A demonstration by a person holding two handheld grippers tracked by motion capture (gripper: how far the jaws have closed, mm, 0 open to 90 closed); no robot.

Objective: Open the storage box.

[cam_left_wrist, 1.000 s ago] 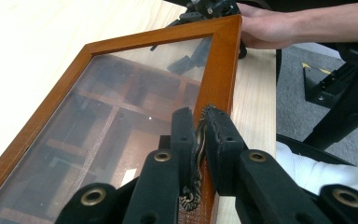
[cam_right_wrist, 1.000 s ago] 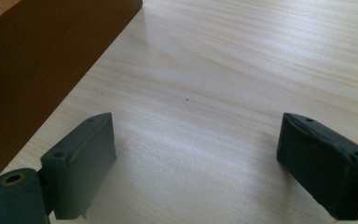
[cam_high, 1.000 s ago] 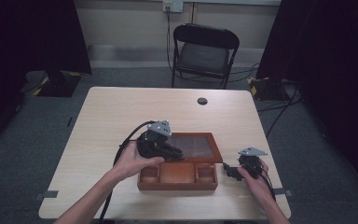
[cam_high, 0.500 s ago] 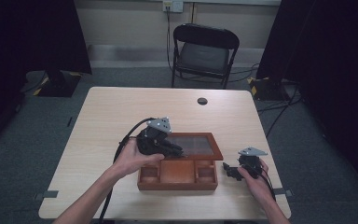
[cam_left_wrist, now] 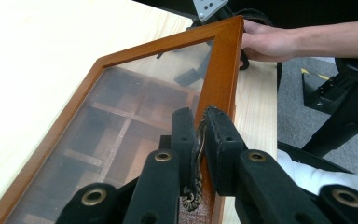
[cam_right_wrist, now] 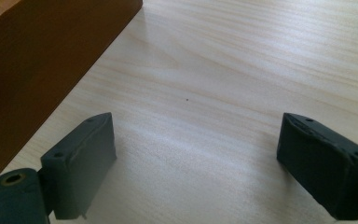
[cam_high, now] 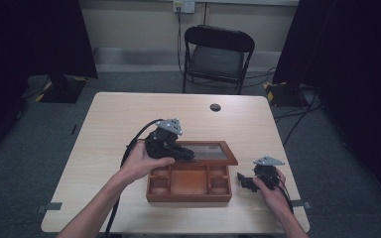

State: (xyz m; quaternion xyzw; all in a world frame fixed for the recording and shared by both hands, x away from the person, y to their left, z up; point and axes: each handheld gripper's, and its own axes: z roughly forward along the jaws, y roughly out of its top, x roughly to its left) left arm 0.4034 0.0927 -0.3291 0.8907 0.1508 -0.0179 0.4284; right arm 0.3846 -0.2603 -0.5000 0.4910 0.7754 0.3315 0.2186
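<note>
On the bench (cam_high: 129, 124), your left hand-held gripper (cam_left_wrist: 199, 135) pinches the lid's brass handle (cam_left_wrist: 196, 161); the lid (cam_left_wrist: 135, 102) tilts up, hiding compartments. Your right hand-held gripper (cam_right_wrist: 196, 163) gapes wide.

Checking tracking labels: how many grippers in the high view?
2: the left gripper clamps the lid handle; the right gripper, open, is right of the wooden box.

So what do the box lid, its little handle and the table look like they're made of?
Lid: frame looks like reddish-brown varnished wood with slight sheen; its pane seems glass or clear plastic, since compartments show through it. Handle: probably aged brass, dark gold with ornate curls, pinched by the left gripper. Table: pale wood-grain surface, possibly laminate.
</note>
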